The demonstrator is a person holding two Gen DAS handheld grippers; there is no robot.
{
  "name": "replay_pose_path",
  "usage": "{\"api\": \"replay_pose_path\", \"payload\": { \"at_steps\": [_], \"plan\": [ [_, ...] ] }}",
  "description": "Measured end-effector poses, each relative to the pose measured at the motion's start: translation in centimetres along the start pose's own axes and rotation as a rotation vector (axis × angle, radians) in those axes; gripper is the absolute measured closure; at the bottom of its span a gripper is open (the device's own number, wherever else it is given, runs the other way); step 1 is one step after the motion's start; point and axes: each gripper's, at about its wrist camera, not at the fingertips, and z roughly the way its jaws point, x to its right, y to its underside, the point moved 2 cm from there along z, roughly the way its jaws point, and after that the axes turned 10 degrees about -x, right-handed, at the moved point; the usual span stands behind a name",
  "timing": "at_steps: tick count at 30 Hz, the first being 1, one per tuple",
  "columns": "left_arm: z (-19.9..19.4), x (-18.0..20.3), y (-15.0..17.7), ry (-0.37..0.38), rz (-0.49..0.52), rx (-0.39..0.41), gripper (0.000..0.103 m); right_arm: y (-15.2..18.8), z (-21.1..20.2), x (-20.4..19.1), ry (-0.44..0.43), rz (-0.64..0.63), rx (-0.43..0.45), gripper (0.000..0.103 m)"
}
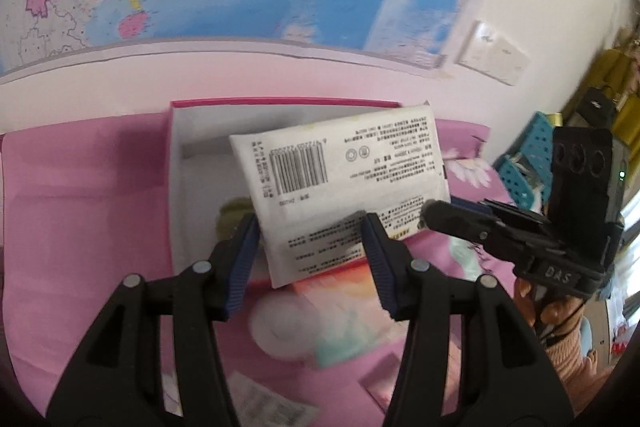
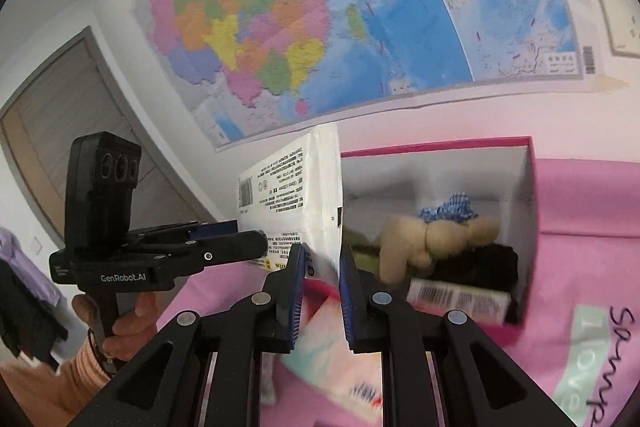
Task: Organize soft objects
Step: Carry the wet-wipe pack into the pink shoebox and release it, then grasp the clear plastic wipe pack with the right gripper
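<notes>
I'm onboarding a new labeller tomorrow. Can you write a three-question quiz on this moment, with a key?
1. True or false: both tongs grip the white printed pack at once.
2. Which item lies inside the pink-rimmed box?
A. a beige plush toy
B. a glass bottle
C. a pair of shoes
3. Fill in: the wall behind the box carries a large coloured ____.

Key
1. True. The left tongs hold the pack's near edge across its width, and the right tongs pinch a thin end of it.
2. A. The beige plush toy lies in the box beside dark fabric.
3. map
</notes>
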Motion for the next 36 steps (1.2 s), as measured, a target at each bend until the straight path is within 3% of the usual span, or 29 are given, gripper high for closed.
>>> {"api": "replay_pose_path", "payload": {
  "at_steps": [5,7,9,11,14,18,28,31,36],
  "plan": [
    [2.8,-2.1,-1.9,0.003,-0.055,-0.059,0.049,-2.1,3.0,1.7,-0.016,0.053,-0.034,0.086],
    [3.9,-2.6,-2.4,-0.055,-0.067,-0.071,0.049,-2.8,4.5,2.0,0.011,0.062,-0.059,0.084],
    [4.6,-3.0,-2.4,-0.058,-0.083,-0.079,0.049,-3.1,5.6,2.6,0.022,0.08,-0.072,0.084],
    [4.5,-3.4,-2.2,-0.074,-0.096,-0.063,0.049,-3.6,6.7,3.1,0.069,0.092,-0.081,0.082],
    [3.7,-3.5,-1.7,-0.089,-0.086,-0.04,0.049,-3.7,6.7,4.2,0.097,0.14,-0.065,0.071],
    [1.7,-3.1,-0.7,-0.119,-0.054,0.017,0.049,-3.2,6.0,3.9,0.099,0.12,-0.051,0.07],
    [-5.2,-1.2,5.6,-0.137,0.04,0.176,0.046,2.0,1.0,-1.4,0.009,-0.069,-0.039,0.067],
    [-5.6,-0.9,8.5,-0.134,0.051,0.168,0.044,4.5,0.2,-3.1,-0.024,-0.12,-0.074,0.065],
    [-4.3,-1.1,13.6,-0.118,0.038,0.086,0.044,8.9,0.3,-5.2,-0.095,-0.159,-0.172,0.065]
  ]
}}
